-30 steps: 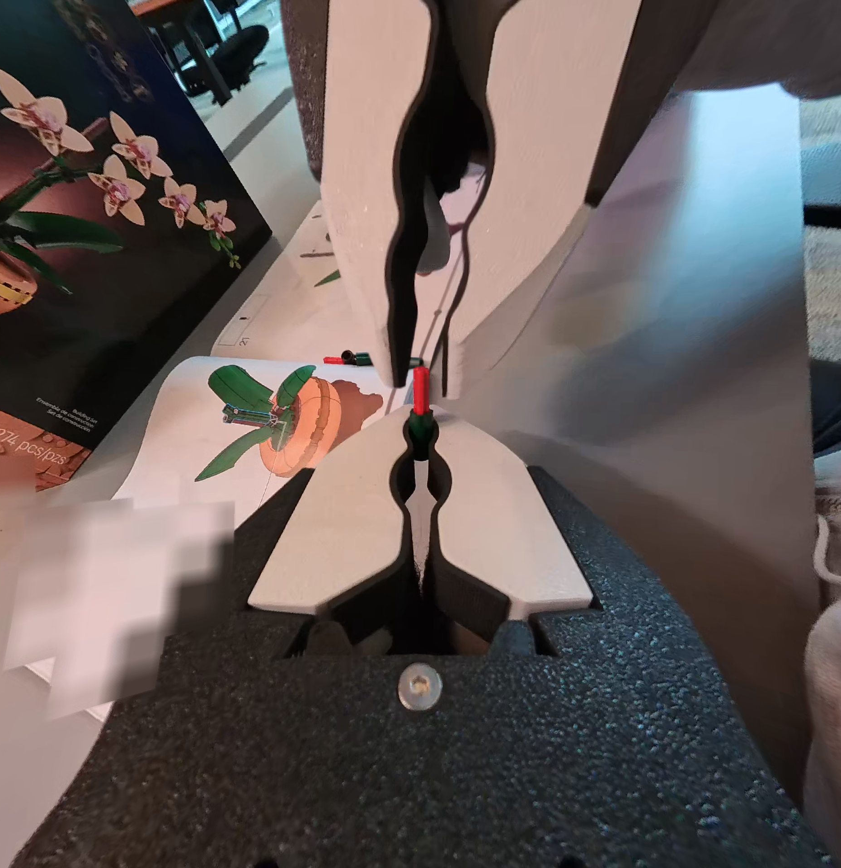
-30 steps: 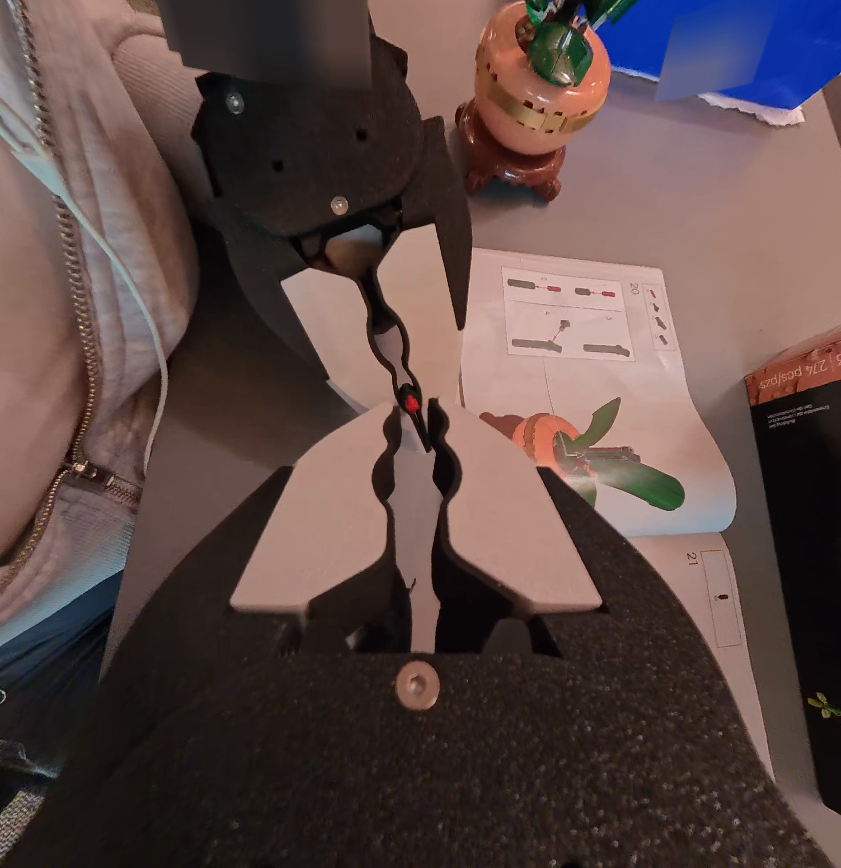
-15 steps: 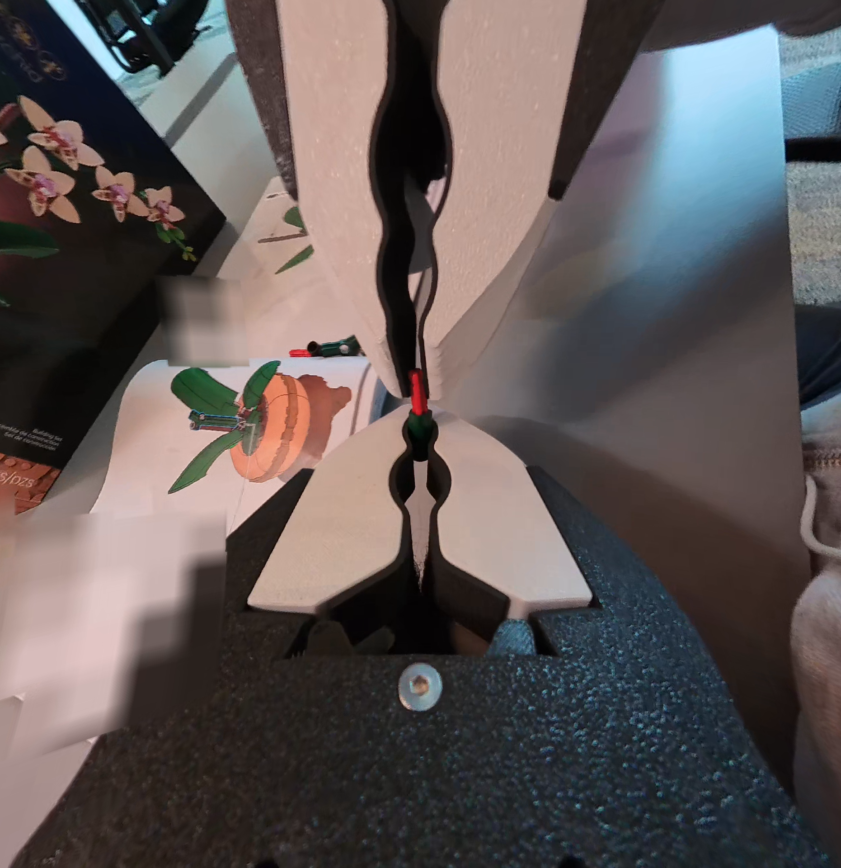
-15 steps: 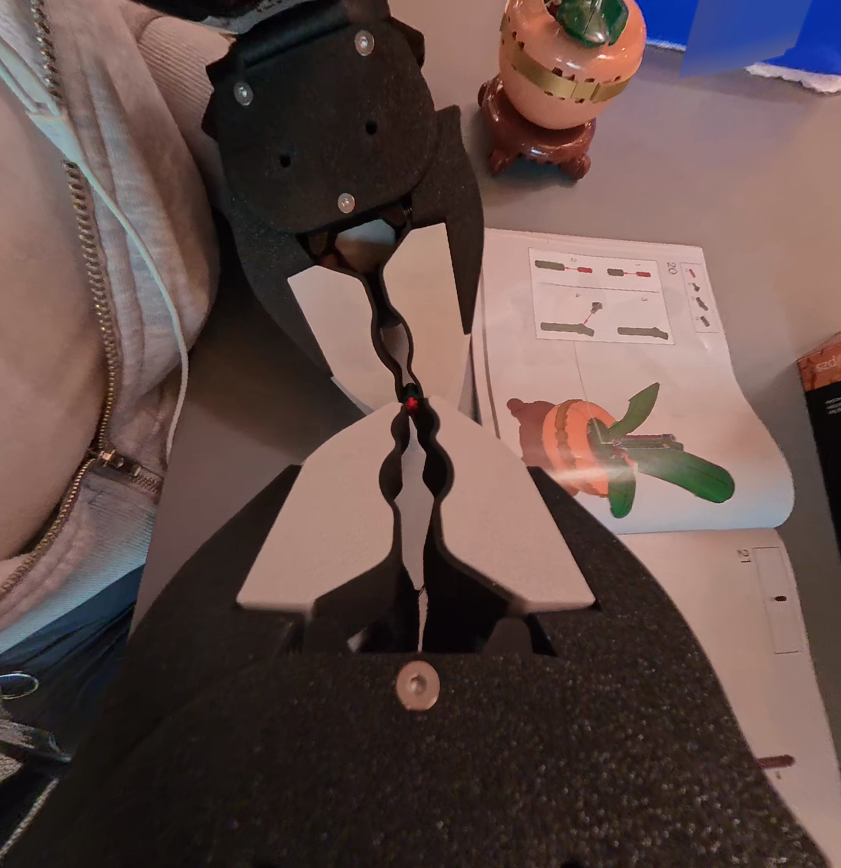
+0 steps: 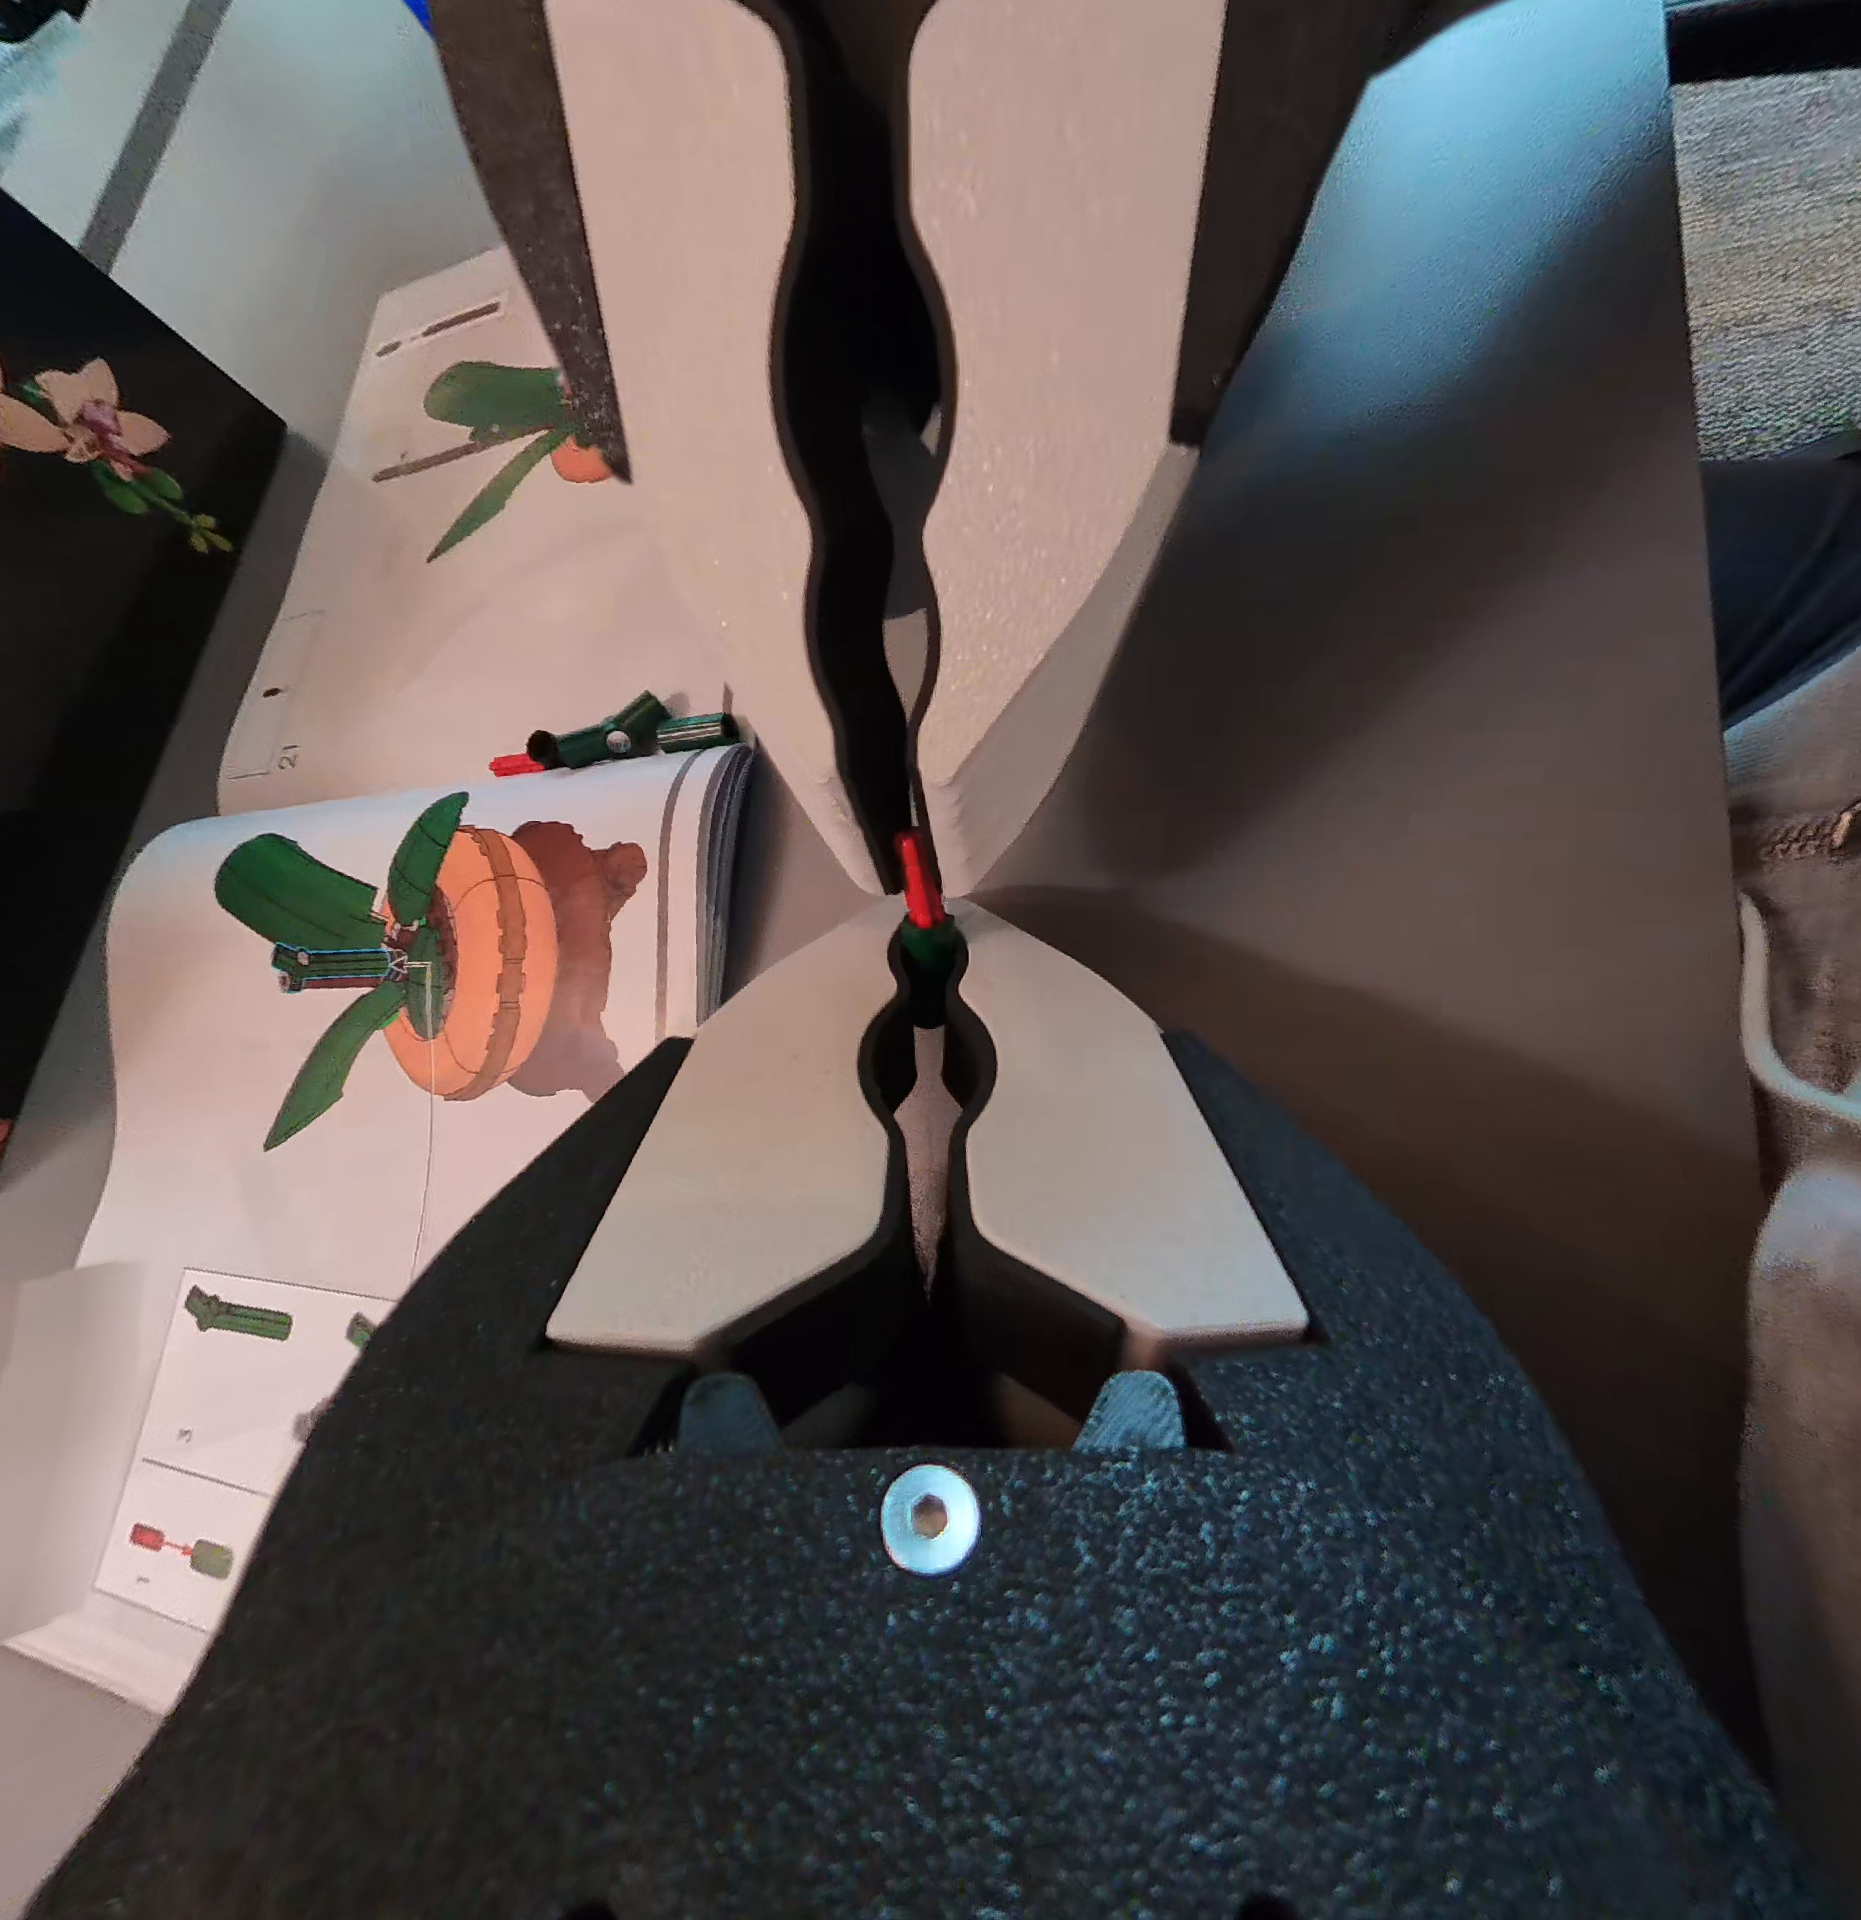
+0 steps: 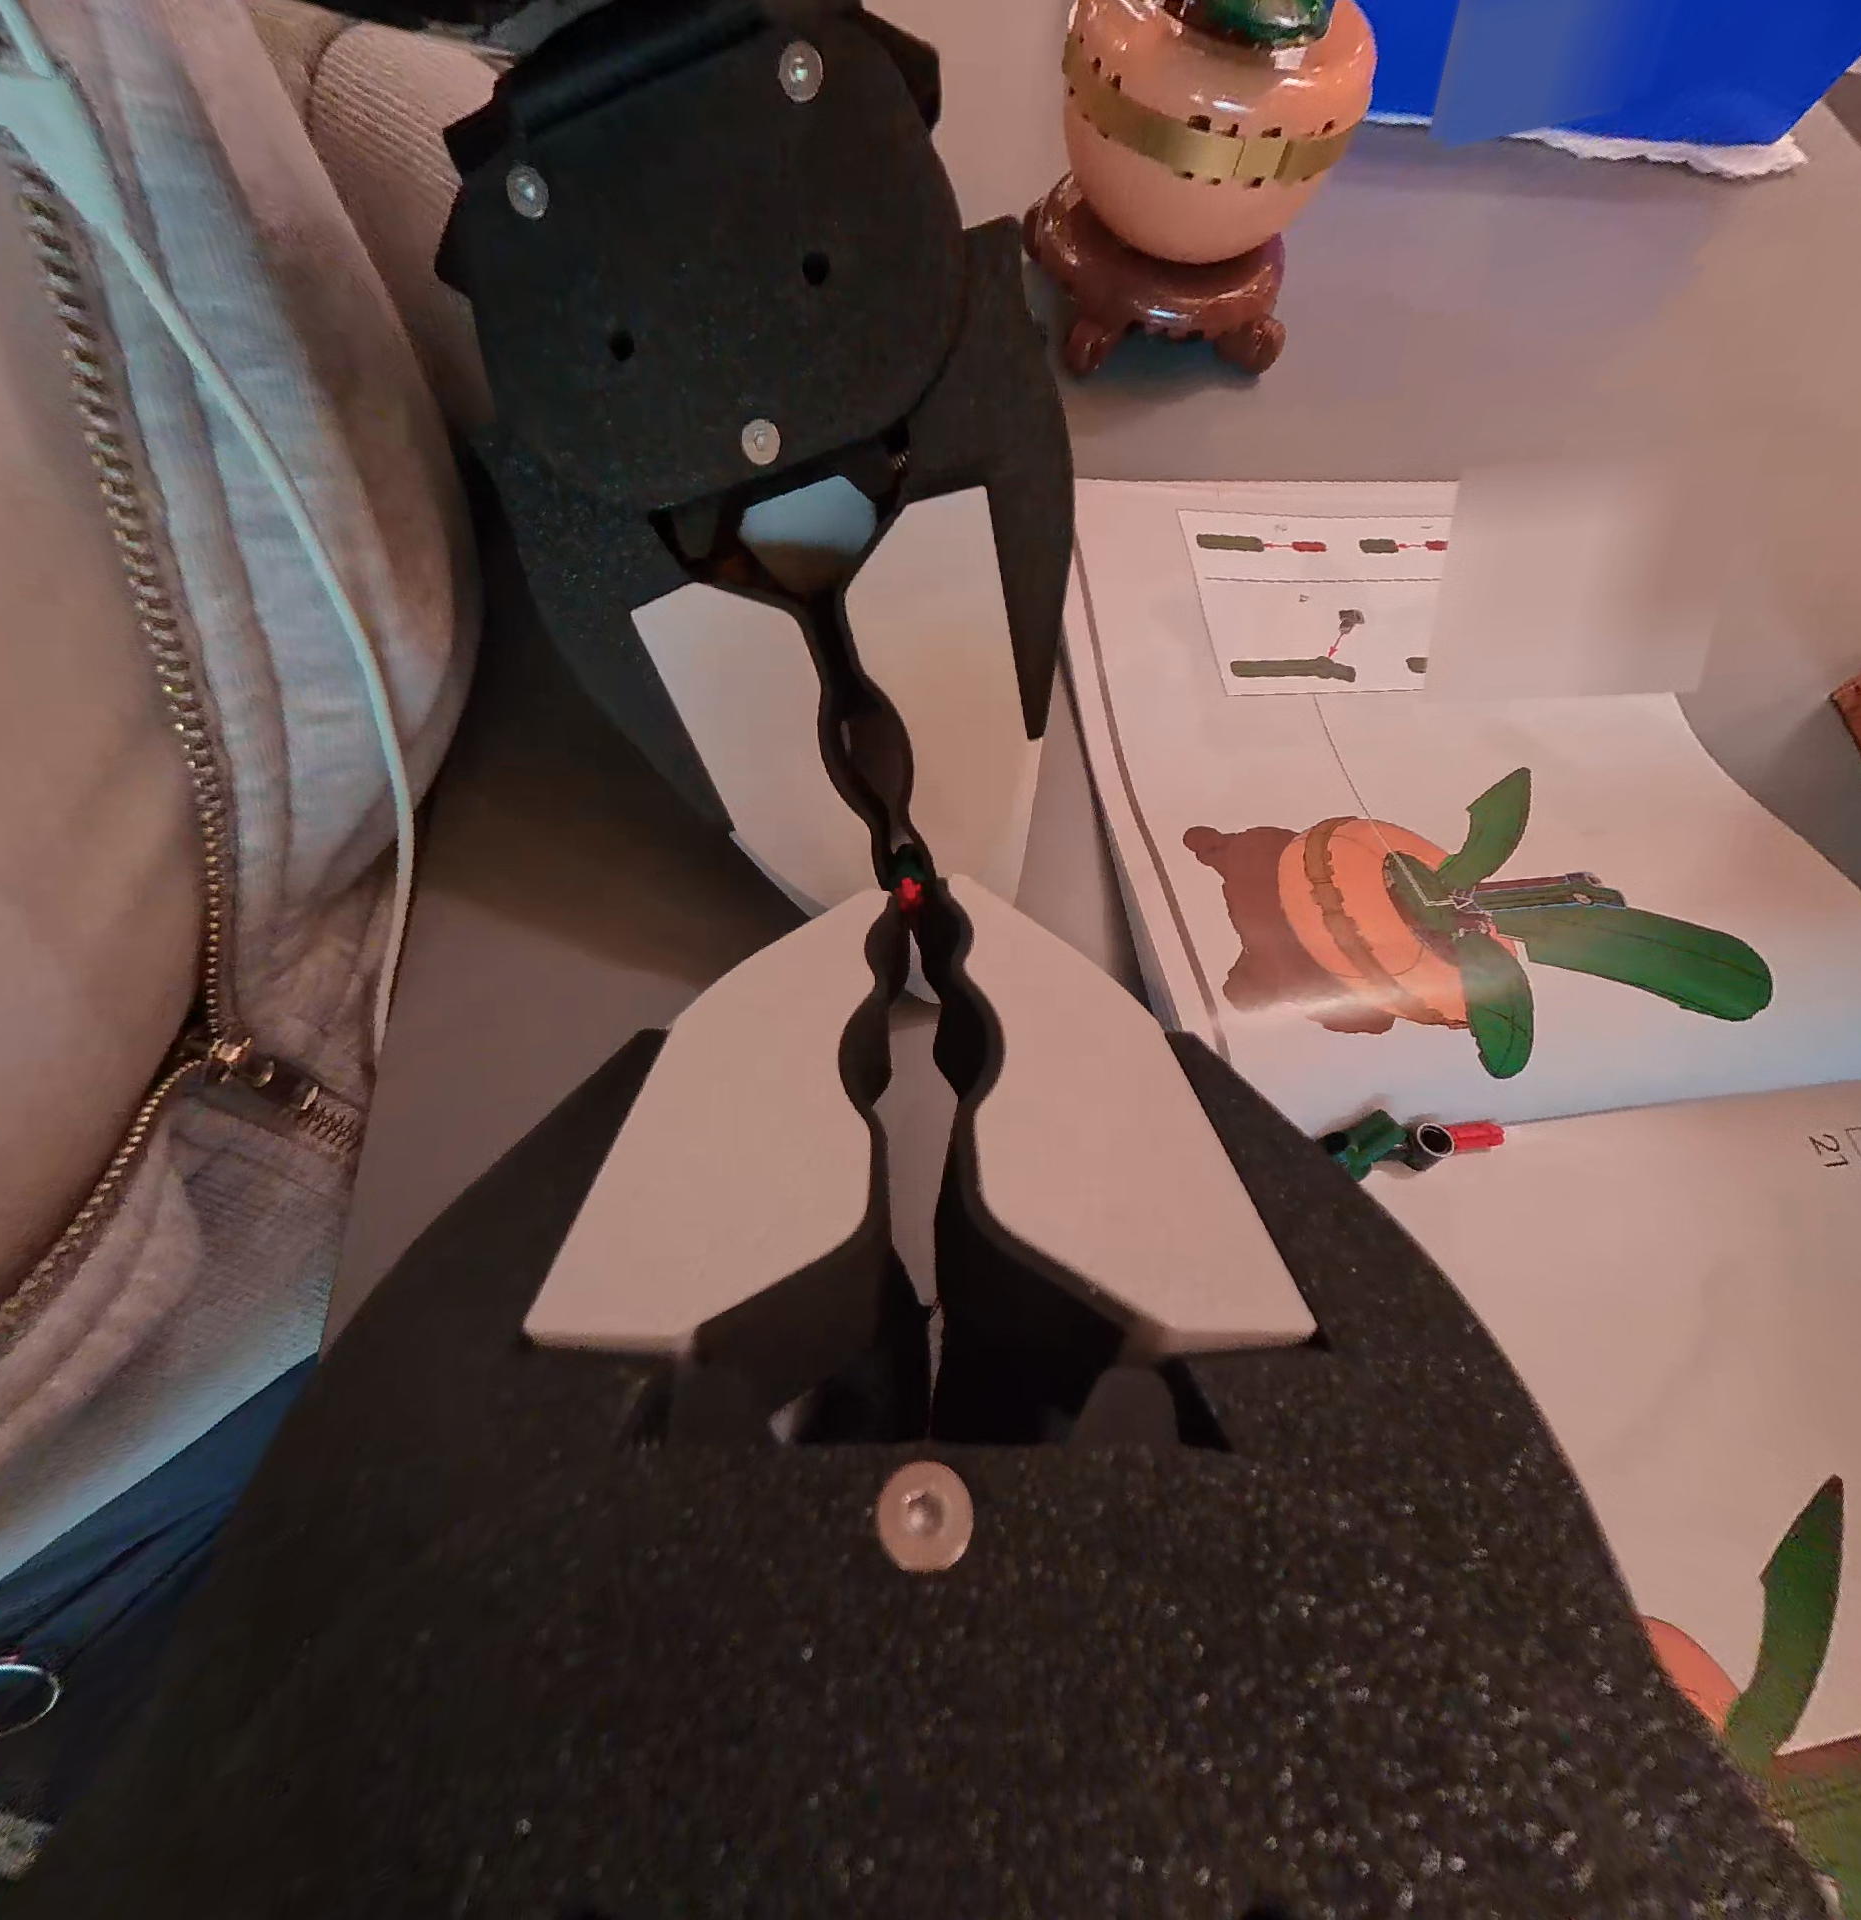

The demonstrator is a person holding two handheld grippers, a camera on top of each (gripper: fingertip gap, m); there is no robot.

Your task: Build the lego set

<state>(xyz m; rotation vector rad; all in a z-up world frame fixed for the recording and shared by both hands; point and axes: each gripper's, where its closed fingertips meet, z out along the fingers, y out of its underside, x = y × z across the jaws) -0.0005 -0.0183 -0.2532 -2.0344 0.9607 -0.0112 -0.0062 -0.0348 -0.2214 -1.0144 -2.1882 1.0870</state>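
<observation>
Pressing tip to tip now, we have the left gripper (image 5: 926, 961) clamped on a dark green connector (image 5: 924, 951) and the right gripper (image 6: 913, 902) closed on the far end of a red pin (image 5: 913, 871), the two meeting nose to nose above the grey table (image 5: 1425, 935). From the left wrist view the red pin leans slightly to the left as it enters the green piece, so as we see it the thing to do is square the two tools up first and push straight along the pin's own line, gently, no twisting (a skewed shove would likely pop one part out of a grip this shallow). How deep the pin already sits we cannot tell; some red shows between the tips.

Looking around for room: the open instruction booklet (image 6: 1425, 831) lies flat on the right in the right wrist view, and a small finished stem piece (image 6: 1409, 1141) of green and red rests on its page, near our working point but clear of it. At the far edge stands the peach pot (image 6: 1206, 156) on its brown base, well apart. On the left of that view is the person's grey zipped jacket (image 6: 178, 623), close by, so we judge pulling back that way is tight. The dark box (image 5: 84, 623) sits beyond the booklet. Open table lies to the right in the left wrist view
</observation>
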